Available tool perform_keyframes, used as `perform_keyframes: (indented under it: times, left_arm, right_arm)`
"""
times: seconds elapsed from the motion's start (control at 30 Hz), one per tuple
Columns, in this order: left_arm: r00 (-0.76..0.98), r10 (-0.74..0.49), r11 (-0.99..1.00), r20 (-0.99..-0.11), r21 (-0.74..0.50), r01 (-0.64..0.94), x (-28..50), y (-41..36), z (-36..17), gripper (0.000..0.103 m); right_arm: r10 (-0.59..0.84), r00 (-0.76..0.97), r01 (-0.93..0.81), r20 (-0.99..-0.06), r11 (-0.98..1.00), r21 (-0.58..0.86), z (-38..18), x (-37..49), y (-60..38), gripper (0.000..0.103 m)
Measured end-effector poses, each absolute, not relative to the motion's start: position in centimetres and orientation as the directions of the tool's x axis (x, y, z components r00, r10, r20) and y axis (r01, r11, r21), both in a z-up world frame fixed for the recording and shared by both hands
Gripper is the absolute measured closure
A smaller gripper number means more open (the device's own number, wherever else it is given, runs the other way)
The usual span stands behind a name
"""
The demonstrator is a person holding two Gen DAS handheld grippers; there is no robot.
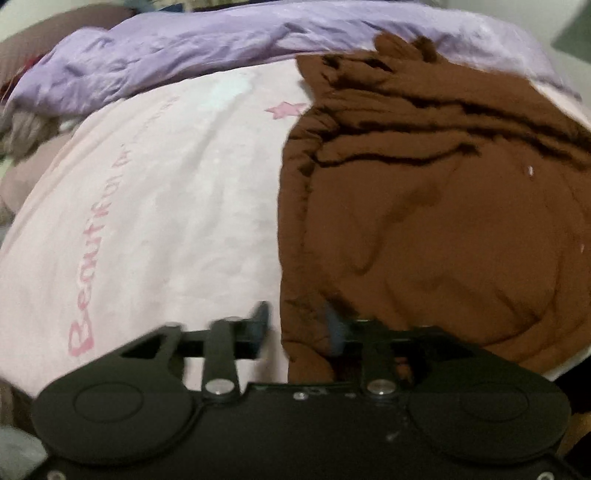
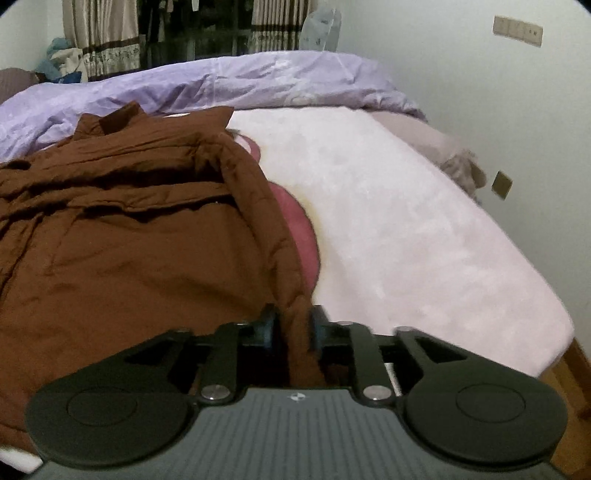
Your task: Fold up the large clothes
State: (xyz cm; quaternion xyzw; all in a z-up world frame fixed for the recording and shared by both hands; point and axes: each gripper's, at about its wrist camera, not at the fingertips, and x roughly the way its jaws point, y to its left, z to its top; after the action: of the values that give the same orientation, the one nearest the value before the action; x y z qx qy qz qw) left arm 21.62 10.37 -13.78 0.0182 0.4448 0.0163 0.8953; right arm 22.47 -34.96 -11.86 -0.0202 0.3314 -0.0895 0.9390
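A pale pink bed (image 2: 406, 221) carries a lilac quilt (image 2: 221, 85) bunched along its far side. The brown jacket (image 2: 129, 221) lies spread in the middle. The right gripper (image 2: 291, 326) is clamped on its right edge; the left gripper (image 1: 297, 325) straddles its left edge, grip unclear.

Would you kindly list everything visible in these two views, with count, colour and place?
coat: one, brown, spread on the bed's near part
sheet: one, pale pink with pink lettering and a star, under the coat
duvet: one, lilac, bunched along the far side of the bed
curtains: two panels, beige with dark bands, behind the bed
wall plates: two, tan, on the white wall
left gripper: one, black, fingers either side of the coat's left edge, grip unclear through blur
right gripper: one, black, fingers either side of the coat's right edge fold, contact unclear
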Motion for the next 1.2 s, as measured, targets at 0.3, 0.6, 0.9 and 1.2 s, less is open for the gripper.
perform_keyframes:
  times: [0.3, 0.6, 0.9, 1.2]
  left_arm:
    - [0.571, -0.058, 0.998, -0.819, -0.053, 0.024, 21.3, 9.4, -13.8, 0.016]
    - [0.547, -0.06, 0.996, -0.835, -0.09, -0.027, 22.6, 8.7, -16.2, 0.003]
    - [0.607, -0.078, 0.997, -0.79, -0.056, 0.055, 22.8, 8.0, -13.3, 0.082]
    - [0.727, -0.071, 0.997, -0.683, -0.032, 0.067, 28.2, 7.7, -6.4, 0.082]
  right_arm:
    - [-0.129, 0.75, 0.147, -0.648, 0.989, -0.027, -12.7, 20.5, -35.8, 0.017]
    - [-0.11, 0.74, 0.143, -0.664, 0.99, -0.005, -13.0, 21.4, -35.4, 0.034]
    - [-0.045, 0.807, 0.145, -0.589, 0.982, 0.124, -10.6, 20.6, -35.1, 0.087]
    - [-0.019, 0.93, 0.086, -0.368, 0.983, 0.165, -2.9, 25.0, -33.4, 0.088]
